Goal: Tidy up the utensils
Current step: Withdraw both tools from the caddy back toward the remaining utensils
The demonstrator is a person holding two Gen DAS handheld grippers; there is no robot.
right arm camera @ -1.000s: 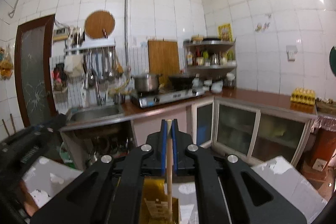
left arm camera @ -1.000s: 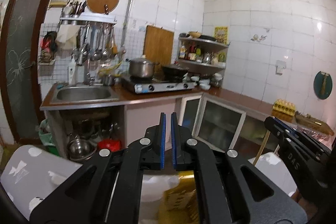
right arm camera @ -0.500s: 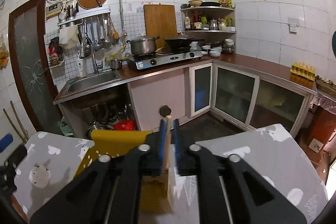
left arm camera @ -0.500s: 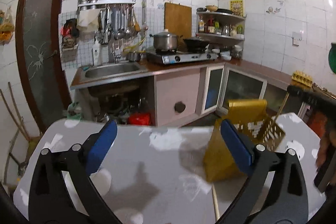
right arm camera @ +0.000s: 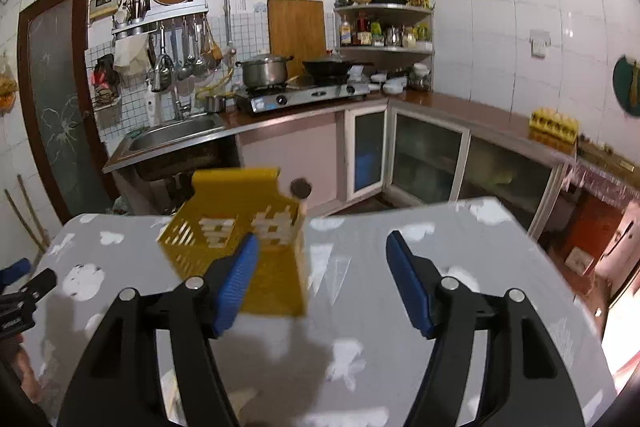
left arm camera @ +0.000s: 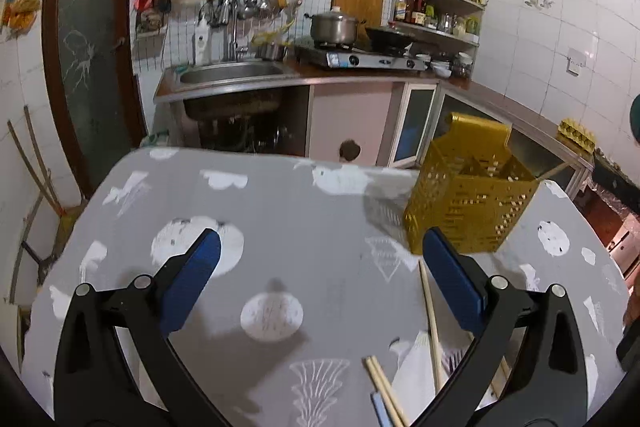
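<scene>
A yellow slotted utensil basket (left arm camera: pixel 468 195) stands on the grey patterned table (left arm camera: pixel 304 211), with one chopstick (left arm camera: pixel 556 171) leaning out of its right side. My left gripper (left arm camera: pixel 320 243) hangs wide open over the cloth, holding nothing. Loose chopsticks (left arm camera: pixel 430 303) lie by its right finger, and a pair (left arm camera: pixel 384 387) sits nearer the front. In the right wrist view the basket (right arm camera: pixel 276 279) is just behind the left finger. A chopstick tip (right arm camera: pixel 304 205) pokes up at its right corner. My right gripper (right arm camera: pixel 322 241) is opening, with nothing between its jaws.
A white sheet (left arm camera: pixel 416 375) lies under the loose utensils at the front right. Beyond the table are the sink (left arm camera: pixel 232 75), the stove with a pot (left arm camera: pixel 334 27) and glass-door cabinets (right arm camera: pixel 432 163). The left gripper's tip (right arm camera: pixel 24 287) shows at the left edge.
Both grippers dropped toward the table. The left jaws went from shut to wide open. The right jaws let go of the chopstick, which now stands in the basket.
</scene>
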